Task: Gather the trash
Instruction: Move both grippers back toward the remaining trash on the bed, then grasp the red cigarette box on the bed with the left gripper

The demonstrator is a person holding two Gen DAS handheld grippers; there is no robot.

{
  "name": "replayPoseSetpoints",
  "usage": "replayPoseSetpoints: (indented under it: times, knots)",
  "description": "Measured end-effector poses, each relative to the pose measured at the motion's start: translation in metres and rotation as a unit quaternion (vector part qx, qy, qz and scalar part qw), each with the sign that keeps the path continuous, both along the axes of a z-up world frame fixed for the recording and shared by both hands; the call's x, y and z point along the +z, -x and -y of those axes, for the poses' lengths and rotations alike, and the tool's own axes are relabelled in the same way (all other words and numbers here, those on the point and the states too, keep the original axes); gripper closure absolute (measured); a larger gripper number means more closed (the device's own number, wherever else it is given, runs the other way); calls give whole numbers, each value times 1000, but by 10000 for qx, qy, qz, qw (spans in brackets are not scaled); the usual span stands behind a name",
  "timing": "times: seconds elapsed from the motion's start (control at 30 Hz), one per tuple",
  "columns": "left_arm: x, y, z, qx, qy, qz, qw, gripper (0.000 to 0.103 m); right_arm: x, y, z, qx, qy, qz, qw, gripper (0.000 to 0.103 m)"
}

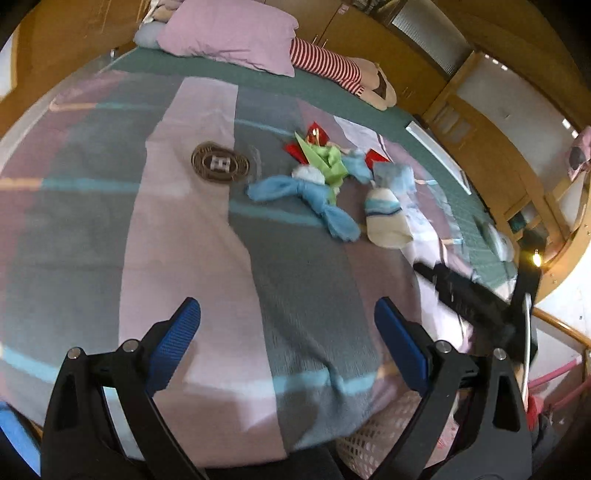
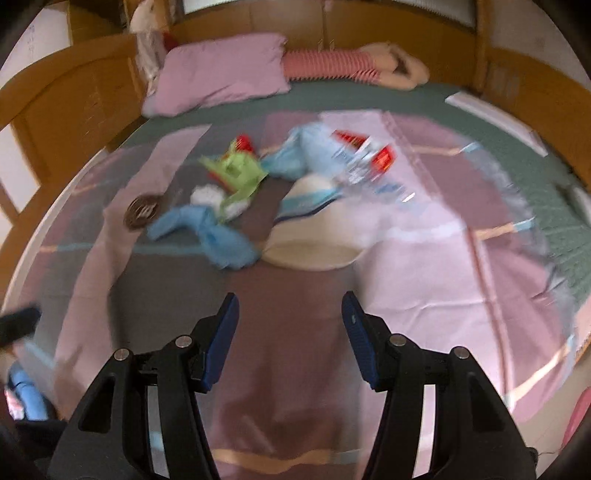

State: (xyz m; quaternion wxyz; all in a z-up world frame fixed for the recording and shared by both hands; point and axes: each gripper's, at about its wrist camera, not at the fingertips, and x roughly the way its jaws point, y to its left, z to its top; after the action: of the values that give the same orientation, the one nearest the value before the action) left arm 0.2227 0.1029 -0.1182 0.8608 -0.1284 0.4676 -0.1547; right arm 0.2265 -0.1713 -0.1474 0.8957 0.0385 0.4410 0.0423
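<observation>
A heap of trash lies in the middle of the bed: a twisted blue cloth [image 1: 310,201] [image 2: 210,230], green paper [image 1: 325,158] [image 2: 238,173], red wrappers [image 1: 317,138] [image 2: 382,158], a white and blue striped paper cup [image 1: 386,218] [image 2: 314,236] on its side, and a clear plastic bottle [image 2: 364,168]. A round brown disc [image 1: 220,167] [image 2: 142,210] lies to the left of the heap. My left gripper [image 1: 288,325] is open and empty above the blanket, short of the heap. My right gripper [image 2: 290,310] is open and empty, just short of the cup; it shows dark in the left wrist view [image 1: 469,291].
The striped pink, grey and teal blanket [image 1: 177,240] [image 2: 443,266] covers the bed. A pink pillow [image 1: 232,33] [image 2: 221,74] and a striped plush toy [image 1: 332,66] [image 2: 351,64] lie at the head. A white mesh basket [image 1: 384,432] stands below the bed's near edge. Wooden cabinets surround the bed.
</observation>
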Motion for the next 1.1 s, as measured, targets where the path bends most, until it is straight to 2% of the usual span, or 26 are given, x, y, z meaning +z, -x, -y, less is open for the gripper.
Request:
replayPoseSetpoints:
  times: [0.1, 0.17, 0.27, 0.33, 0.4, 0.43, 0.53, 0.6, 0.63, 0.67, 0.73, 0.77, 0.83, 0.9, 1.0, 1.07, 1.1]
  knots:
    - [10, -29, 16, -136, -159, 329, 9992, 9, 1, 14, -7, 140, -130, -168, 9997, 46]
    - [15, -48, 36, -431, -206, 454, 9978, 9, 5, 28, -5, 125, -203, -209, 9995, 46]
    - [18, -82, 88, -1054, -326, 589, 9921, 9, 8, 58, 4, -30, -296, -311, 9991, 46]
    - [10, -107, 132, -1456, -473, 515, 9869, 9, 7, 74, 12, -154, -300, -387, 9987, 46]
    - [-6, -133, 172, -1675, -527, 271, 9841, 9, 6, 89, 22, -319, -225, -443, 9983, 46]
    - [-15, -142, 184, -1665, -526, 146, 9845, 9, 5, 95, 28, -407, -189, -481, 9978, 46]
    - [-52, -175, 215, -1418, -361, -565, 9876, 9, 4, 104, 42, -610, -163, -566, 9964, 45]
    - [-74, -185, 224, -1394, -319, -926, 9854, 9, 5, 106, 50, -727, -166, -548, 9957, 45]
    - [-82, -184, 227, -1459, -360, -1005, 9835, 15, 6, 105, 51, -756, -190, -540, 9955, 45]
    - [-84, -179, 226, -1492, -491, -851, 9839, 20, 6, 104, 53, -780, -235, -517, 9953, 45]
    - [-84, -169, 220, -1632, -729, -737, 9811, 55, 7, 101, 55, -793, -331, -460, 9952, 45]
    - [-83, -165, 214, -1690, -649, -797, 9802, 62, 7, 99, 56, -791, -351, -455, 9952, 45]
    - [-83, -151, 191, -1728, -412, -1046, 9785, 70, 6, 95, 57, -796, -397, -432, 9951, 45]
    - [-83, -132, 172, -1813, -528, -1066, 9762, 70, 6, 93, 56, -775, -522, -403, 9948, 45]
    - [-78, -109, 152, -2152, -812, -1388, 9632, 69, 5, 91, 52, -694, -652, -430, 9945, 45]
    - [-60, -87, 142, -2442, -1101, -1203, 9559, 47, 6, 91, 51, -640, -760, -400, 9942, 45]
    - [-50, -82, 138, -2474, -1323, -1029, 9543, 20, 5, 91, 50, -607, -800, -398, 9941, 45]
